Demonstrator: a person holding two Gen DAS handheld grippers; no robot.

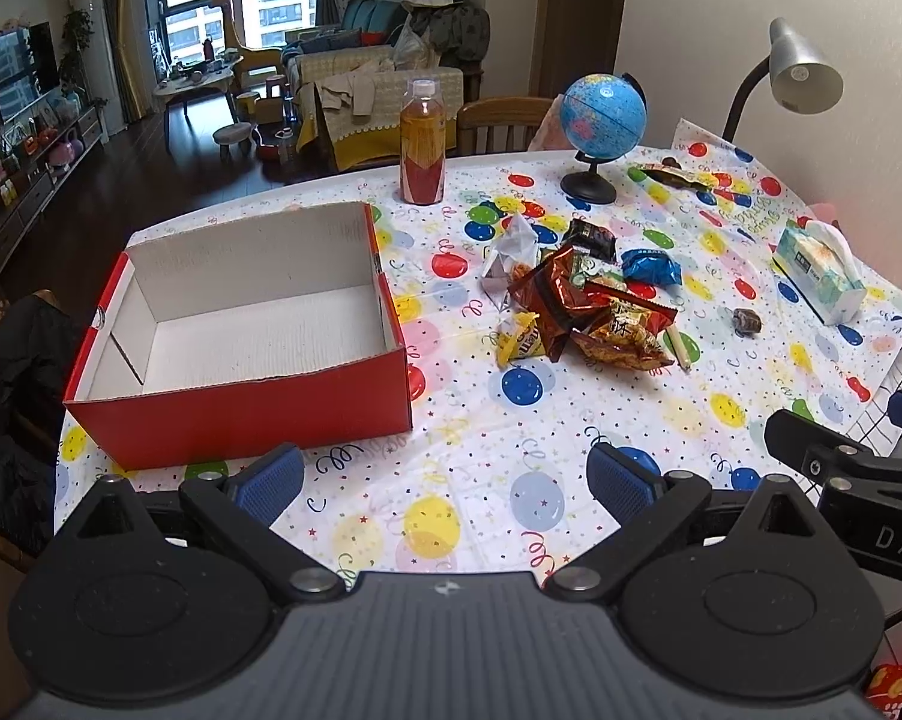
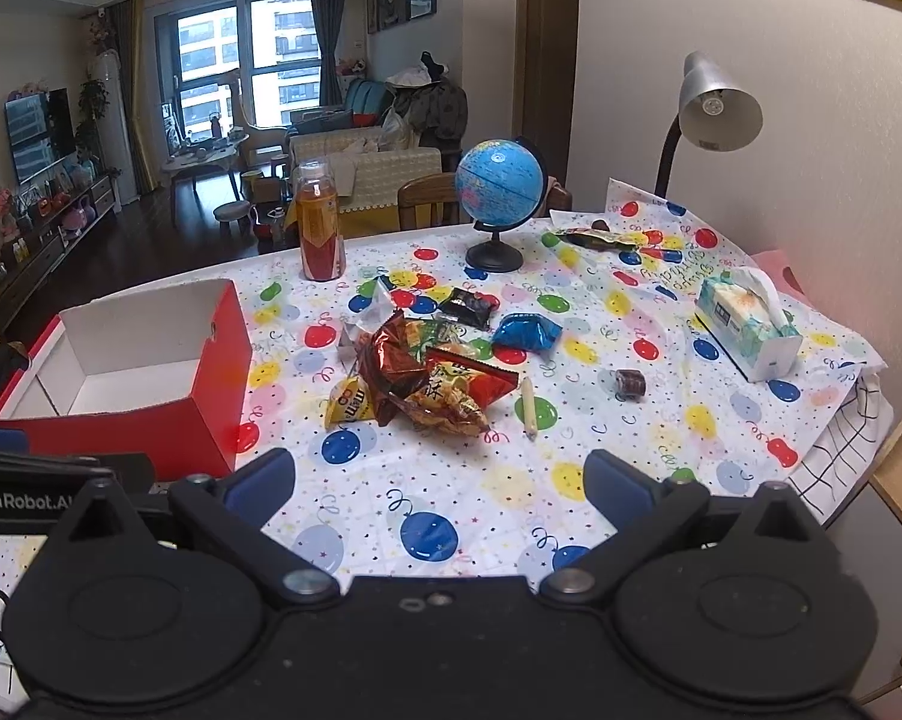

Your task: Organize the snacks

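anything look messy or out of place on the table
Yes. The snack packets lie in a loose overlapping heap mid-table, while the red box beside them is empty. One dark packet sits apart by the globe, and a small brown piece lies alone near the tissue pack.

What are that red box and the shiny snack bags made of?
The red box looks like cardboard: matte red outside, plain white inside, with folded flaps and a rough cut rim. The snack bags appear to be thin plastic or foil film, since they are glossy, crinkled and catch the light.
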